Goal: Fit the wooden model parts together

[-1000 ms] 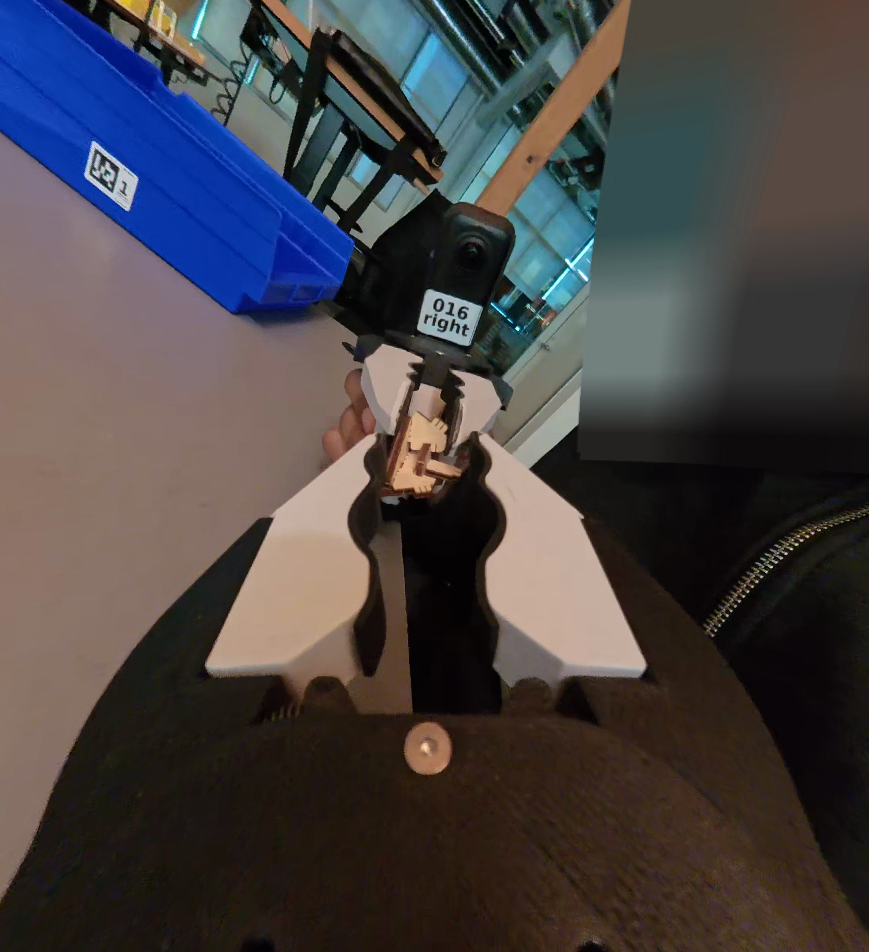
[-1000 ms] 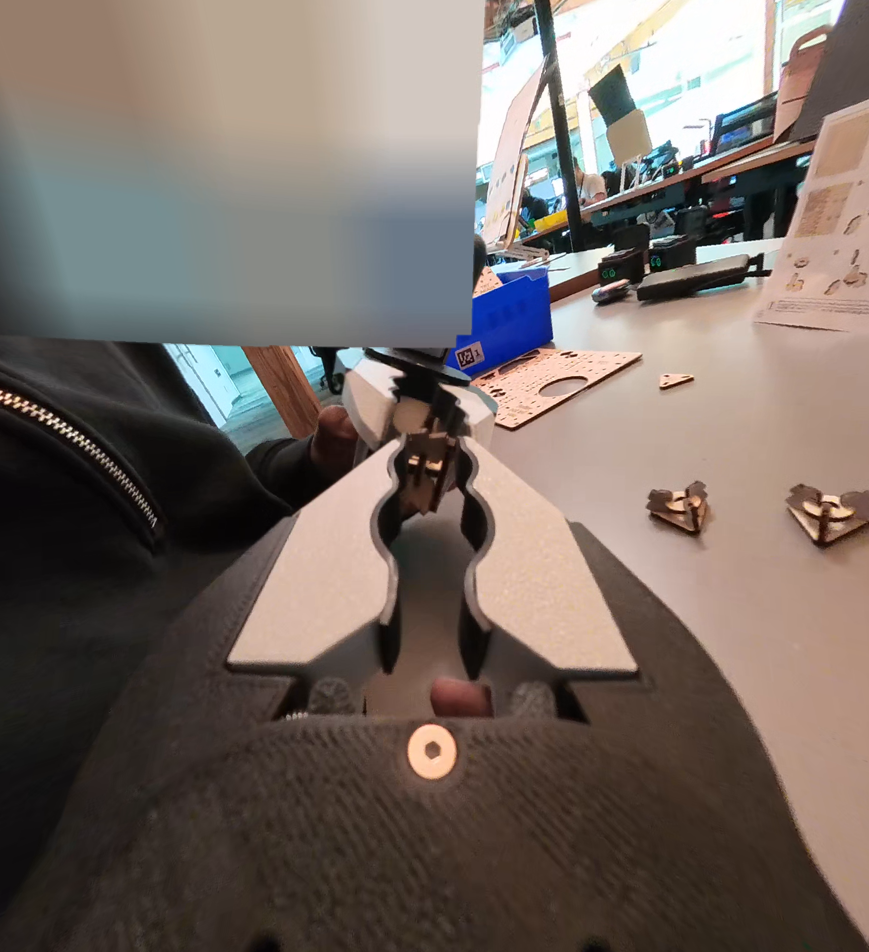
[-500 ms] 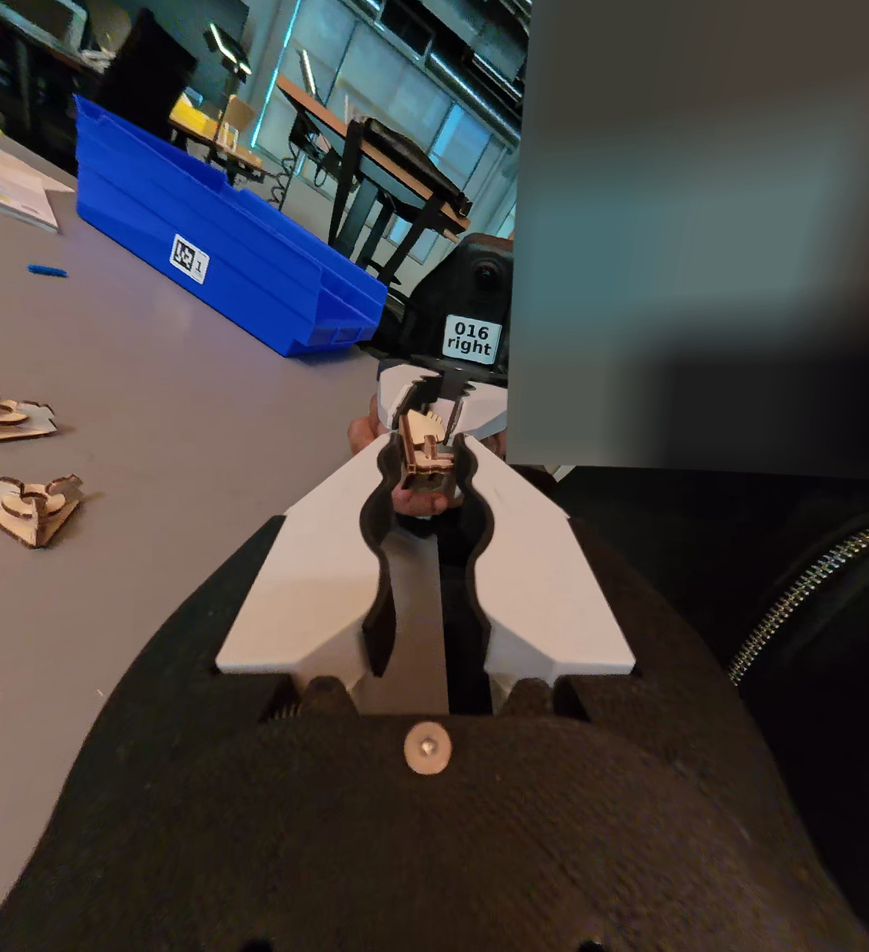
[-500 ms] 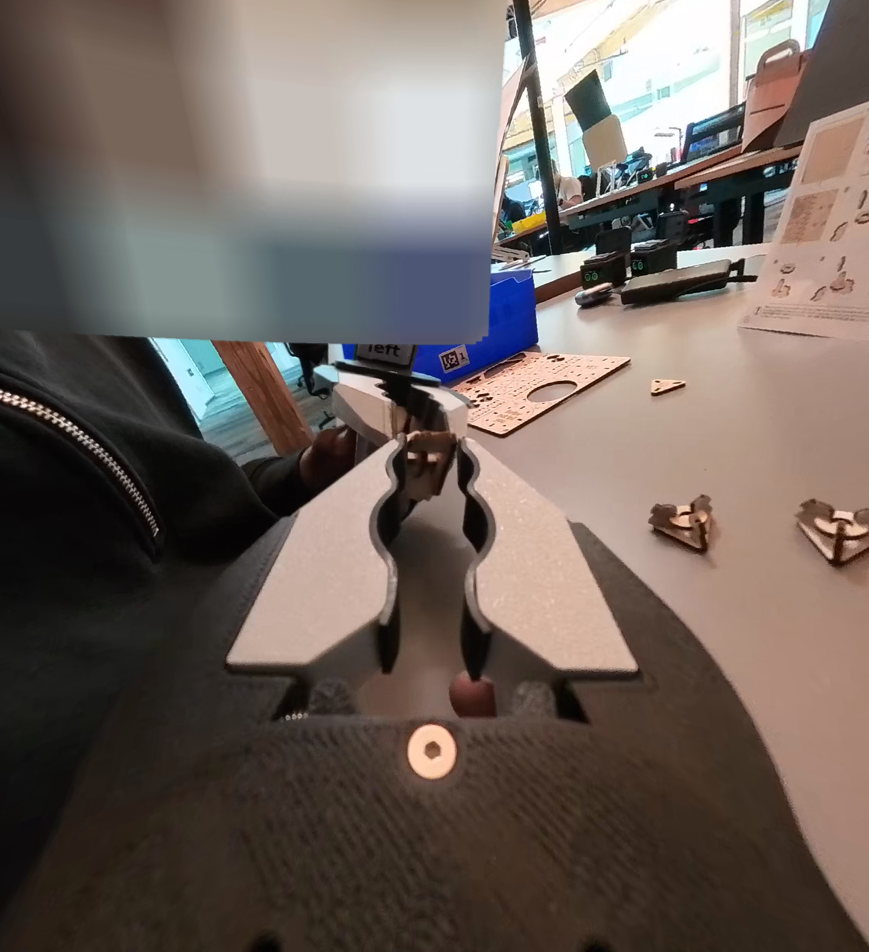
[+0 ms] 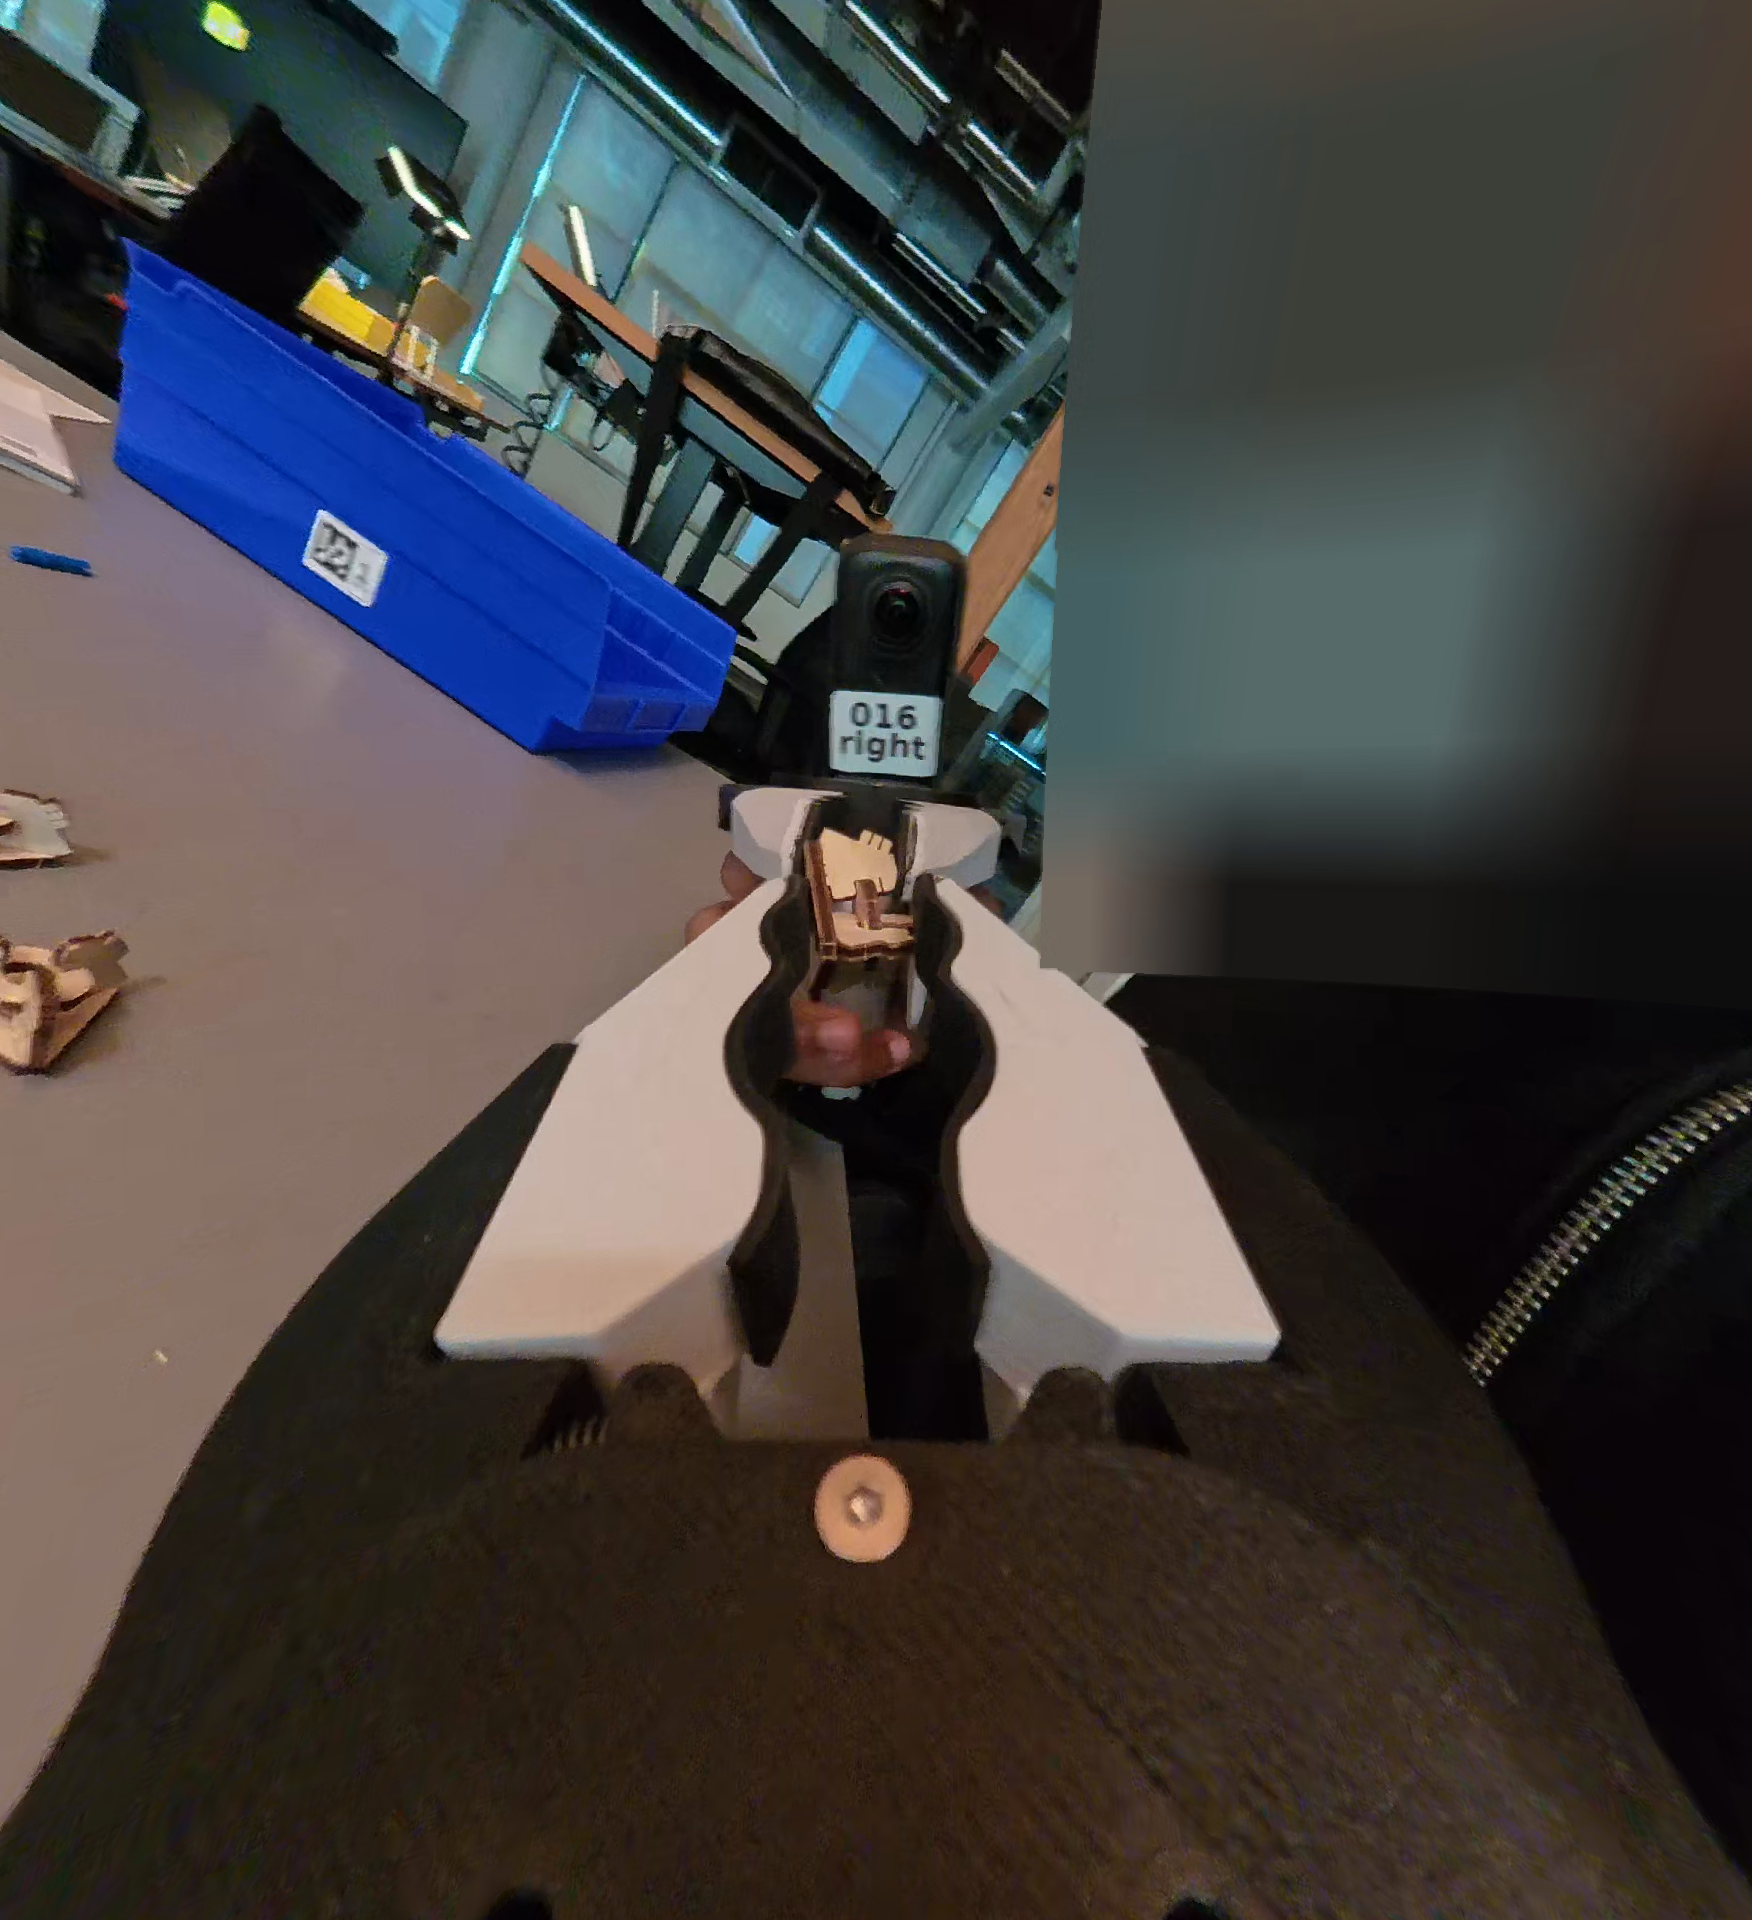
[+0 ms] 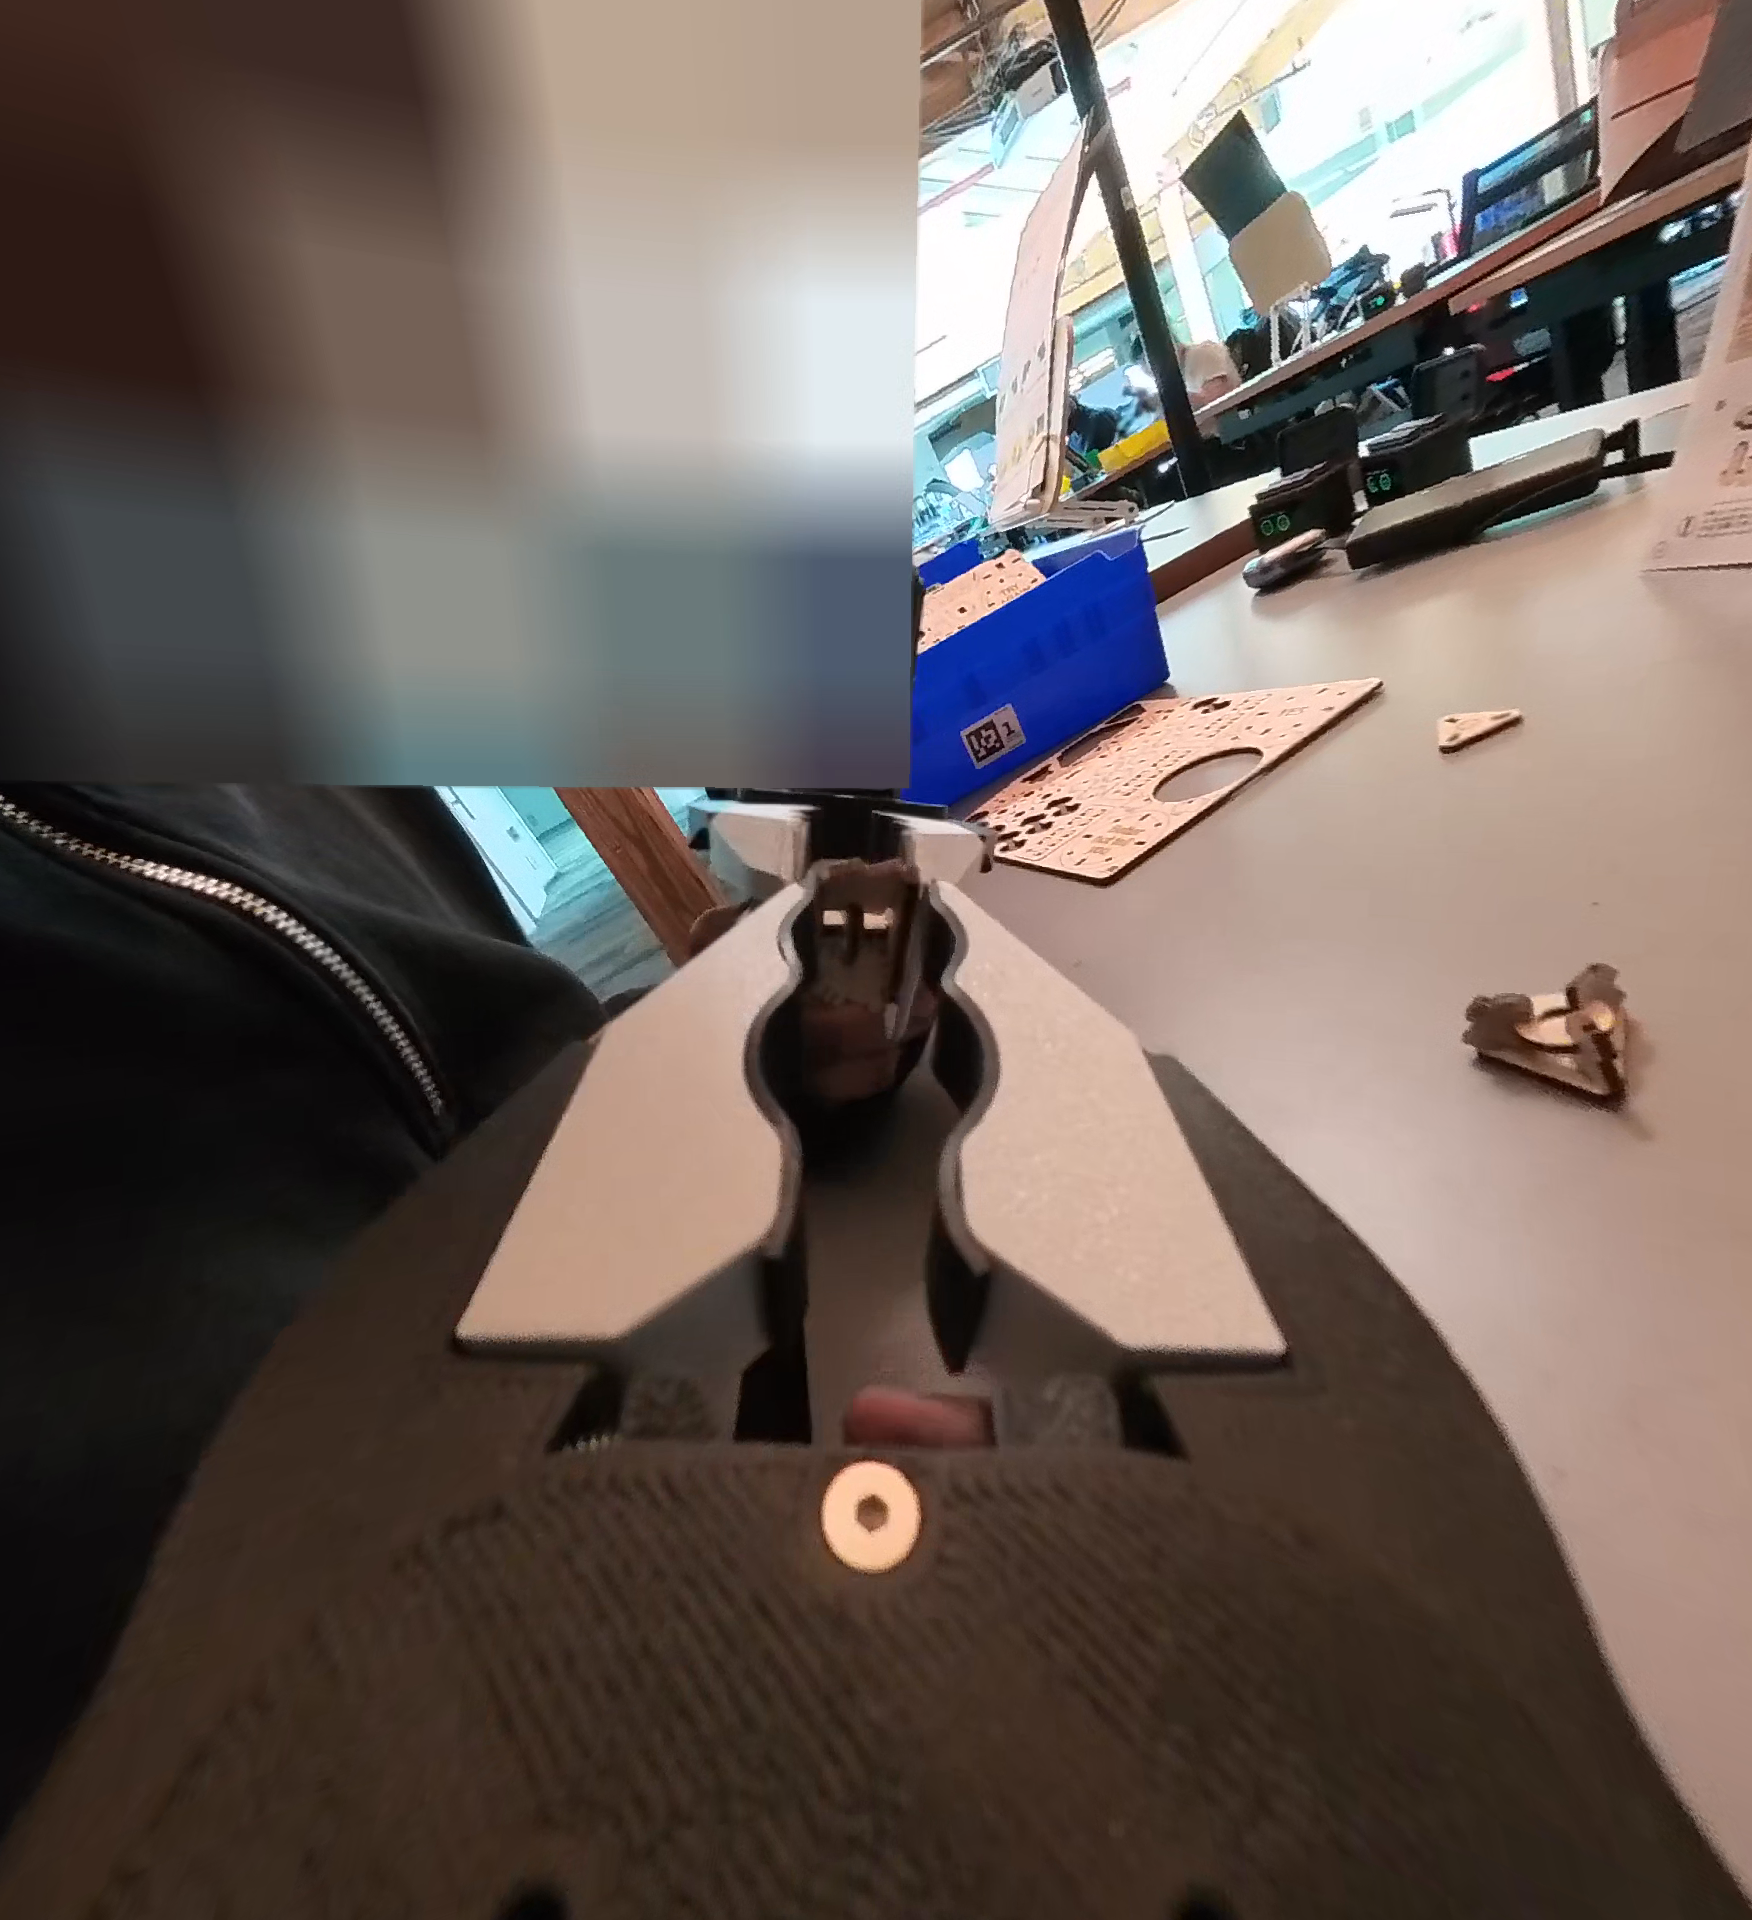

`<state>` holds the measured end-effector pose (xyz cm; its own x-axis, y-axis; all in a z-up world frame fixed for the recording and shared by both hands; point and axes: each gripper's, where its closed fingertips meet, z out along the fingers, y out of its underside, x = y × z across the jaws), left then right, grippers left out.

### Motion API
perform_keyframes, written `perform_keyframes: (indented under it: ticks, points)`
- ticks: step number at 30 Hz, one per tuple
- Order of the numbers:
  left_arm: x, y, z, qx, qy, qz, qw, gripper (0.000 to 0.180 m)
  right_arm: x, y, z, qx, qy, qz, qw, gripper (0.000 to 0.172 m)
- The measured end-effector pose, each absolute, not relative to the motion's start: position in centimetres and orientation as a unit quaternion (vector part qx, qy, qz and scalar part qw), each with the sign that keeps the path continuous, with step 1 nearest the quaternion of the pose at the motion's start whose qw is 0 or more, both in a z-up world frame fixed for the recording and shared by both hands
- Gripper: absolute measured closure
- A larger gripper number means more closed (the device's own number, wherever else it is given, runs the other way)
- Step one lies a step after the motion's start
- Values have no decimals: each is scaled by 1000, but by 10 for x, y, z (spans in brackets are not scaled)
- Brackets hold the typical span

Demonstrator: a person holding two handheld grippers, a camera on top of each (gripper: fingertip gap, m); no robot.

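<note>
From my left gripper [image 5: 859, 914] I see both fingertips closed to a narrow gap on a small pale laser-cut plywood assembly of slotted flat pieces [image 5: 856, 902], the black pads pressing its two sides; my right gripper [image 6: 861, 914] faces it tip to tip, narrowed on the same wooden piece [image 6: 851, 935] from the opposite end, and it shows in the left view just beyond my fingertips [image 5: 856, 831]. I judge the piece is pinched from both ends, off the table at its near edge, so that one side can be steadied while the other is pressed or turned; that is my reading only. A hand [image 5: 836, 1039] shows behind the tips.

Outward on the grey table [image 5: 332, 987] lie finished triangular plywood assemblies [image 5: 15, 992], with one more in the right view [image 6: 1552, 1034]; a flat plywood sheet with cut-out holes [image 6: 1184, 774] and a loose wooden triangle [image 6: 1474, 727] lie farther off. The blue plastic bin [image 6: 1043, 665] holds more cut plywood sheets [image 6: 976, 597]; it sits well apart from the grippers, with a printed paper sheet [image 6: 1745, 395] standing beyond.
</note>
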<state>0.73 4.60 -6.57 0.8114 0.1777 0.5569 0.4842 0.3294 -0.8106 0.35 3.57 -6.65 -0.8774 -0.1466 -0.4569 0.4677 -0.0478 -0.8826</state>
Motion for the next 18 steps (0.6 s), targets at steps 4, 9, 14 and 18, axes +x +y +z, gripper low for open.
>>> perform_keyframes:
  ticks: [4, 9, 14, 18]
  points:
    - [7, 46, -67, -574, -292, -95, 759, 162, 3, 35, -68, 113, 667, -708, 201, 156]
    - [6, 46, -70, -583, -297, -80, 752, 162, 2, 35, -72, 113, 676, -697, 210, 155]
    - [5, 48, -73, -594, -299, -67, 744, 162, 2, 36, -76, 119, 681, -684, 232, 156]
    - [3, 48, -74, -592, -306, -69, 742, 162, 0, 36, -77, 125, 681, -680, 241, 156]
